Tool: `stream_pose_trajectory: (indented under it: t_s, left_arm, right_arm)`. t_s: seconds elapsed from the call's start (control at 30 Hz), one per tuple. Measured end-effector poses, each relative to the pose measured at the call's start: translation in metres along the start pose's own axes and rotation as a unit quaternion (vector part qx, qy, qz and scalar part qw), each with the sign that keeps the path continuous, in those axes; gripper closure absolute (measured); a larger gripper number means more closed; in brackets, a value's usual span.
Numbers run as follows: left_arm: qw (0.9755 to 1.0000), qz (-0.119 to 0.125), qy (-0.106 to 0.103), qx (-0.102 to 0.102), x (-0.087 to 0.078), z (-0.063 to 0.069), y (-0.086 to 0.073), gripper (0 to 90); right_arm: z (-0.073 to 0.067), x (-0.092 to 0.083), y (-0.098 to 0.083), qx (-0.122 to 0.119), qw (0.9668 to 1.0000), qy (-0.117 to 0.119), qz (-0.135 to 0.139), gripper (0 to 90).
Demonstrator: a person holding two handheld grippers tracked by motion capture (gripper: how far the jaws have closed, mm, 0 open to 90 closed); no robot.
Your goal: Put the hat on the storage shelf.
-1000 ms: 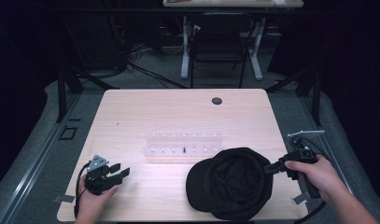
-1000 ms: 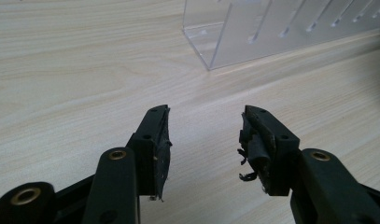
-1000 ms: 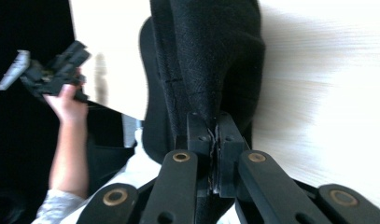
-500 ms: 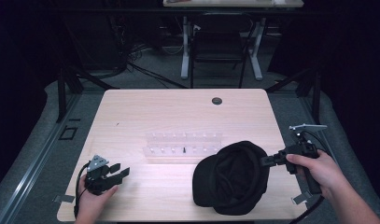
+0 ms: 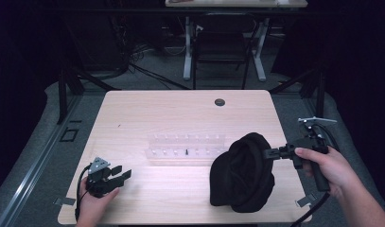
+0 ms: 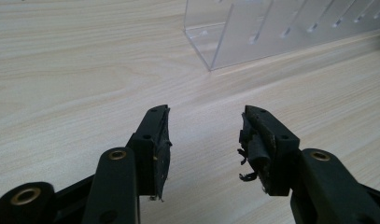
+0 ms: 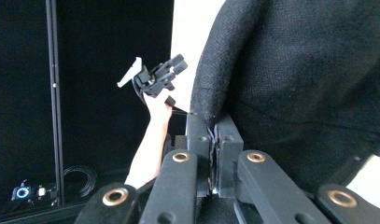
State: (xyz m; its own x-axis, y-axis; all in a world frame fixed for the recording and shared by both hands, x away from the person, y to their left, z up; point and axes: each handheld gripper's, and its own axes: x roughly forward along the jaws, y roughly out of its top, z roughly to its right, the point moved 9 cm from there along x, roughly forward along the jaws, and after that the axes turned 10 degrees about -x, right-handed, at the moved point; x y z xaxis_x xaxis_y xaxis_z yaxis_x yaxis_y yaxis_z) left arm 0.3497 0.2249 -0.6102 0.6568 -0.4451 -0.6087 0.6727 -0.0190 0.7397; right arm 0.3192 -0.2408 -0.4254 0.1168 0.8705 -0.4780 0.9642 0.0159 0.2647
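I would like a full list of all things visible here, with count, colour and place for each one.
black hat: one, black, right front of the table, one edge lifted by the right gripper
clear rack: one, transparent, middle of the table, just left of the hat
table: one, light wood, centre of the high view
round hole cover: one, dark, far edge of the table
chair: one, black, on the floor behind the table
left gripper: one, black, jaws open, low over the left front of the table
right gripper: one, black, jaws shut on the hat's edge, at the right side
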Motion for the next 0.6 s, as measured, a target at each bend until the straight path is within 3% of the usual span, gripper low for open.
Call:
stream_pose_trajectory:
  t_s: [0.13,0.27,0.4,0.6]
  left_arm:
    - [1.0000,-0.003,-0.001,0.001,0.000,0.000,0.000,51.8]
    - [1.0000,-0.001,-0.002,0.000,0.001,0.000,0.000,51.3]
    - [1.0000,-0.001,-0.002,0.000,0.002,0.001,0.000,51.3]
    - [1.0000,-0.001,-0.002,-0.001,0.003,0.001,0.000,51.2]
  right_arm:
    - [-0.009,-0.008,0.004,-0.010,0.9999,0.000,0.011,88.1]
    - [-0.015,-0.015,0.009,-0.004,0.9994,-0.002,0.034,88.1]
    - [-0.016,-0.024,0.011,-0.015,0.9992,-0.010,0.035,88.1]
    - [-0.025,-0.028,0.019,-0.020,0.9985,-0.002,0.051,88.1]
